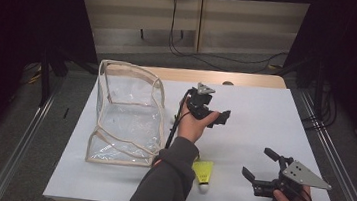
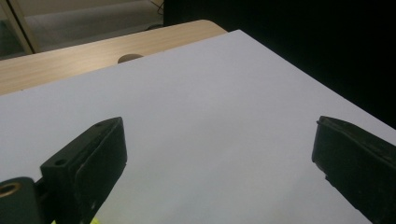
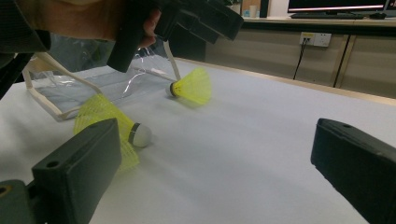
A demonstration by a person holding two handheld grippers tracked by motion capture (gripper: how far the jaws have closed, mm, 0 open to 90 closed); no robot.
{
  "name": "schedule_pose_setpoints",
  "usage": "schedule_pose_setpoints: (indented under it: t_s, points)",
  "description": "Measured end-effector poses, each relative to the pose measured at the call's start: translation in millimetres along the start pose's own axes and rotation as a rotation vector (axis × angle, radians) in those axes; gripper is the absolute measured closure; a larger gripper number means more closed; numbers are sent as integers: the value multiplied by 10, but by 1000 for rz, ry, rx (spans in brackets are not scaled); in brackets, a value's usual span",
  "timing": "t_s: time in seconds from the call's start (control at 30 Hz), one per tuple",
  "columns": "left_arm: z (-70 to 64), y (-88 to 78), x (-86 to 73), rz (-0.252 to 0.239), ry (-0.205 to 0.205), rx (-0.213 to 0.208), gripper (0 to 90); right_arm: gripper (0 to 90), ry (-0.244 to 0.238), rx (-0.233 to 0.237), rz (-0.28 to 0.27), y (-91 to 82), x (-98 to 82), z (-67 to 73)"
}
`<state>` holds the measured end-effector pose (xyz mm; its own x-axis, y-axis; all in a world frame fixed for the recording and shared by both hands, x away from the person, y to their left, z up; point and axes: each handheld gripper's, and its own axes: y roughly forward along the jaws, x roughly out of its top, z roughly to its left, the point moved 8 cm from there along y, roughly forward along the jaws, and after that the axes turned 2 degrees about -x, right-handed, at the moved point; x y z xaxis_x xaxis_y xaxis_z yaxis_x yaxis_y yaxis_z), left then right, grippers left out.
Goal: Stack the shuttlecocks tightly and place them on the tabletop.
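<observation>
1. a clear pouch (image 1: 127, 115) with beige trim stands on the left part of the table (image 1: 265, 119), its mouth facing up and right.
2. the left gripper (image 1: 215, 118) hovers mid-table just right of the pouch, fingers (image 2: 93, 158) spread wide and holding nothing; they look out over bare white table toward the far right corner.
3. one yellow shuttlecock (image 1: 202, 173) lies near the front edge beside the left sleeve (image 1: 168, 180), cork toward the person; a second shuttlecock (image 3: 191, 86) lies close to the pouch.
4. the right gripper (image 1: 259, 169) hangs low at the near right, fingers (image 3: 79, 168) wide apart and empty, aimed left at the near shuttlecock (image 3: 109, 128).
5. judged step: pick up the near shuttlecock. close on the cork or the skirt's base, gently, since the skirt would crush.
6. the table's near edge is close to that shuttlecock, so nudge it away from the edge, never toward it. the right half is open; the left forearm crosses the route to the pouch.
</observation>
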<state>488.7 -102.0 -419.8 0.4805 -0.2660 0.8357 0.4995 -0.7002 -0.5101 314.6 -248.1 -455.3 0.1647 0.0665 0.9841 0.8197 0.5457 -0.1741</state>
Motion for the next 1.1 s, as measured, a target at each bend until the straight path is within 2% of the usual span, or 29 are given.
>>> schedule_pose_setpoints:
  t_s: [0.23, 0.37, 0.57, 0.7, 0.73, 0.87, 1.03, 1.1]
  points:
    - [157, 59, -11, 8, -8, 39, 33, 11, 9, 5, 0, 6, -4, 3]
    - [203, 75, -2, 11, -12, 50, 34, 12, 7, 9, 2, 10, -6, 12]
    - [316, 139, -41, 22, -24, 101, 34, 11, 8, 9, 0, 10, -4, 8]
    - [390, 160, -105, 63, -28, 142, 46, 12, 10, 11, -4, 6, -1, 4]
    - [414, 161, -123, 76, -30, 157, 76, 12, 11, 12, -2, 5, -3, 4]
    - [486, 136, -151, 88, -41, 190, 80, 12, 9, 10, -2, 5, -3, 1]
    - [582, 95, -192, 93, -75, 242, 153, 12, 12, 14, 1, 8, -7, 6]
    - [615, 87, -211, 98, -74, 254, 159, 12, 11, 15, -1, 9, -5, 7]
